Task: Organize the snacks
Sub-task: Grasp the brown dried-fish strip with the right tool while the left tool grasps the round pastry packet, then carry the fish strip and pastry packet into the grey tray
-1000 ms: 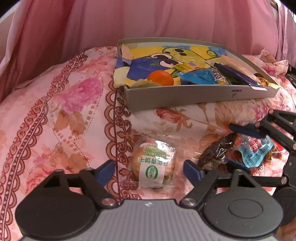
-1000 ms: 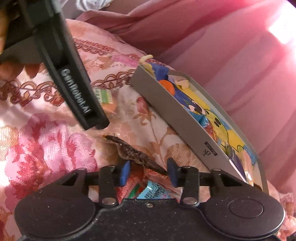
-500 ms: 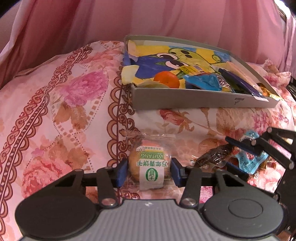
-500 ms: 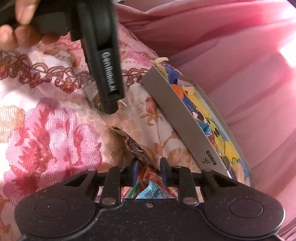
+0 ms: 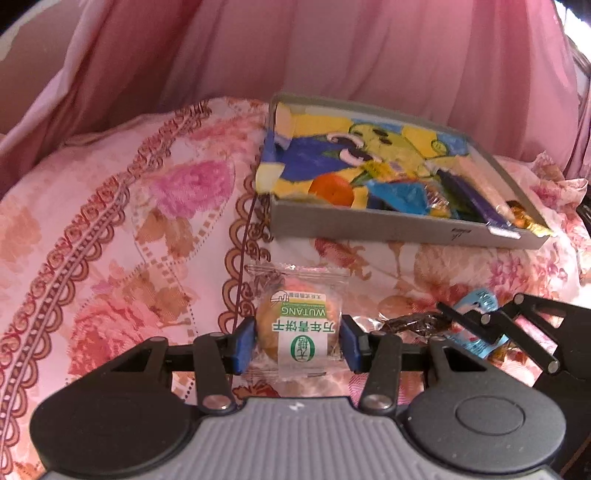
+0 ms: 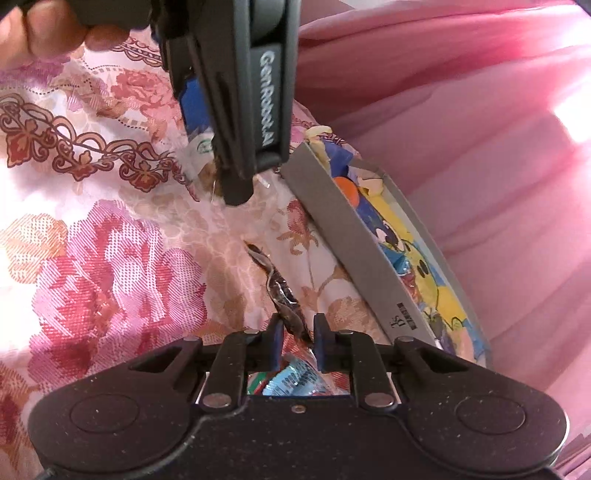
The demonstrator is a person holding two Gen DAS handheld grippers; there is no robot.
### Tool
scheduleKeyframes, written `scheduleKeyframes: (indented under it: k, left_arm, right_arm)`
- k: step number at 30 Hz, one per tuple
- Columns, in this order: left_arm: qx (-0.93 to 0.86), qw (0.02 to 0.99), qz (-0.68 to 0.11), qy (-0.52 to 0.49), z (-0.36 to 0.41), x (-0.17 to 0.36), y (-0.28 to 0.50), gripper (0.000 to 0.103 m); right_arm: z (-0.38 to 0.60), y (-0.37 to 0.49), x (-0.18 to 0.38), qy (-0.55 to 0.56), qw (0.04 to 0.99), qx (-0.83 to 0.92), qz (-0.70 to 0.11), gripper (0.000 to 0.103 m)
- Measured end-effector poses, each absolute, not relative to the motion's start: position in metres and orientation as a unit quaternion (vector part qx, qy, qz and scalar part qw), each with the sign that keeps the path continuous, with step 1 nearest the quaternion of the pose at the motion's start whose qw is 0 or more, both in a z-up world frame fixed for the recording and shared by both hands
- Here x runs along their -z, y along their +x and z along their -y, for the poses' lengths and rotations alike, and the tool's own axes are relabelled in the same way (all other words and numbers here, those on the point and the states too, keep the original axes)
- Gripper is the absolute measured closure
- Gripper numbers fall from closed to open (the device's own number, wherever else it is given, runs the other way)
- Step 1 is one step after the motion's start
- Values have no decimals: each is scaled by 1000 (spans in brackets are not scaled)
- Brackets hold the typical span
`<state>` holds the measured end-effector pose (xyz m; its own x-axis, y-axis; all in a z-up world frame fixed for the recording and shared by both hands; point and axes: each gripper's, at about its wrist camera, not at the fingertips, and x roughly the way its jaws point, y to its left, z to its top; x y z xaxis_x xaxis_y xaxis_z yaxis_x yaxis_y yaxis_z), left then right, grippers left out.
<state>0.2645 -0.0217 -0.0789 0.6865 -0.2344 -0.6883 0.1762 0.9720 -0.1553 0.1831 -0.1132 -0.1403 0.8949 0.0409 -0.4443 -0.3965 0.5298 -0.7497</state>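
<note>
Now both tools have closed, left tool (image 5: 297,341) clamping the biscuit packet (image 5: 300,325), right tool (image 6: 298,341) the dark wrapped snack (image 6: 284,299), both ready for the tray (image 5: 399,225).

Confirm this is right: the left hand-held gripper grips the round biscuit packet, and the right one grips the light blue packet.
Wrong on one point: the right hand-held gripper grips the dark brown wrapped snack, per the right wrist view. The left hand-held gripper does grip the biscuit packet.

My left tool (image 5: 297,339) sat low, its blue pads pressed against both sides of a biscuit (image 5: 298,328). My right tool (image 6: 298,341) was narrowed onto a dark wrapper (image 6: 282,299). A hand (image 6: 40,31) gripped the left tool's handle.
</note>
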Motion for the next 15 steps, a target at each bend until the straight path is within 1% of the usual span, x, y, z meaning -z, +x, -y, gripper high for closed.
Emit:
scheduleKeyframes:
  k: [1, 6, 15]
  left_arm:
    - [111, 919, -375, -40, 22, 76, 262, 51]
    - [114, 926, -357, -55, 21, 62, 254, 51]
    - [97, 944, -308, -68, 15, 41, 241, 51]
  right_arm:
    - [114, 181, 139, -469, 854, -125, -189, 89]
    - [116, 174, 130, -464, 859, -114, -184, 92]
    - [124, 163, 104, -441, 877, -82, -173, 92]
